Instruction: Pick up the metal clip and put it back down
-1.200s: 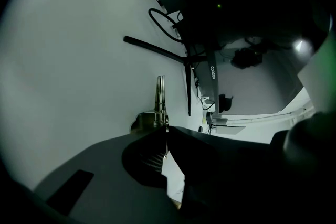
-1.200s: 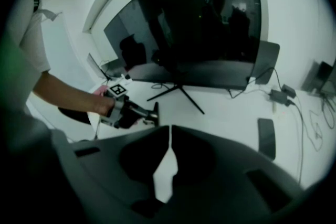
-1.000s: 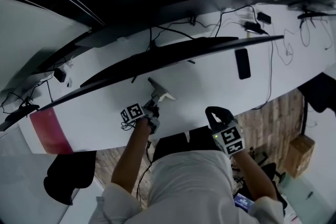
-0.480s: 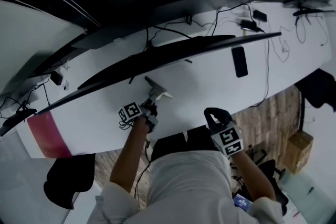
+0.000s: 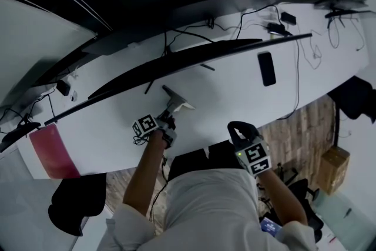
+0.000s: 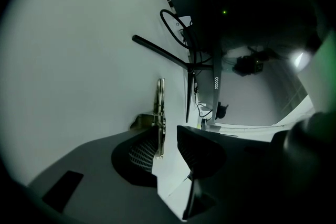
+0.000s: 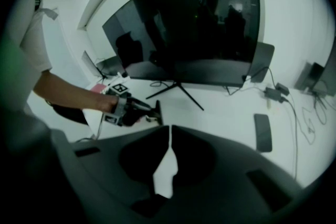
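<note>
The metal clip (image 5: 180,106) rests on the white desk (image 5: 223,91) in front of the monitor stand. In the left gripper view the thin clip (image 6: 160,113) stands between the jaws, against the left pad, with a gap to the right pad. My left gripper (image 6: 168,136) is opening and no longer presses on the clip. My right gripper (image 7: 169,128) is shut and empty; it hovers off the desk's near edge by the person's body (image 5: 238,129). From there I see the left gripper (image 7: 139,107) at the clip (image 7: 157,113).
A wide dark monitor (image 7: 184,23) on thin stand legs (image 7: 181,89) spans the desk behind the clip. A black phone (image 5: 266,69) lies to the right, with cables and a power adapter (image 5: 276,27) beyond. A pink sheet (image 5: 53,153) lies at the desk's left end.
Both grippers stay almost where they were; the left one remains at the clip. The head view has shifted slightly.
</note>
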`<state>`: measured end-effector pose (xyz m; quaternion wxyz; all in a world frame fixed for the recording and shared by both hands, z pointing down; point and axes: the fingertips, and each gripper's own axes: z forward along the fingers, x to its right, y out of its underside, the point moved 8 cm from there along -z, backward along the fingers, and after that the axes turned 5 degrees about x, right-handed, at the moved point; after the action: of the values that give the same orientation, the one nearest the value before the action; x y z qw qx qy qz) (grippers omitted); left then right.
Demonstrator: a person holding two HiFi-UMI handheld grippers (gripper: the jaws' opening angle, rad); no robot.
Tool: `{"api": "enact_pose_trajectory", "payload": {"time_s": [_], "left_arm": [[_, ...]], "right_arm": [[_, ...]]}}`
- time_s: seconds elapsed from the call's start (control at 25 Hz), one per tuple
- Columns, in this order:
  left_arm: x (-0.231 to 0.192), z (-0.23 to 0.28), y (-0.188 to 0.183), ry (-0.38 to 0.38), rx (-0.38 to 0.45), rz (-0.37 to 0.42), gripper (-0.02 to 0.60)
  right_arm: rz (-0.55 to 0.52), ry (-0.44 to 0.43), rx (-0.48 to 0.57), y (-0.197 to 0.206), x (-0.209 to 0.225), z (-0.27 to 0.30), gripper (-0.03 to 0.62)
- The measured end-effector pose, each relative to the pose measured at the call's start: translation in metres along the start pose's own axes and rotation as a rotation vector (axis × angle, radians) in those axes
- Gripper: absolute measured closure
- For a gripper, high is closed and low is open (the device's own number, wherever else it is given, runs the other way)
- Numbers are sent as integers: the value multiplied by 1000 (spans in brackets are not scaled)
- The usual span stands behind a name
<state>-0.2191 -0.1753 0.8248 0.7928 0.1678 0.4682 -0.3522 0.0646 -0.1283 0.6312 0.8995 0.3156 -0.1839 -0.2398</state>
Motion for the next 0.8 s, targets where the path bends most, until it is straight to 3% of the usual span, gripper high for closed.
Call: {"api": "enact_pose_trajectory", "payload": {"time_s": [0.44, 0.8], "left_arm": [[-3, -21, -1, 11, 32, -5, 428], [11, -52, -2, 35, 58, 89, 429]], "right_arm": [[-28, 4, 12, -2, -14, -5, 559], [-64, 1, 56, -13, -20, -15, 559]]}}
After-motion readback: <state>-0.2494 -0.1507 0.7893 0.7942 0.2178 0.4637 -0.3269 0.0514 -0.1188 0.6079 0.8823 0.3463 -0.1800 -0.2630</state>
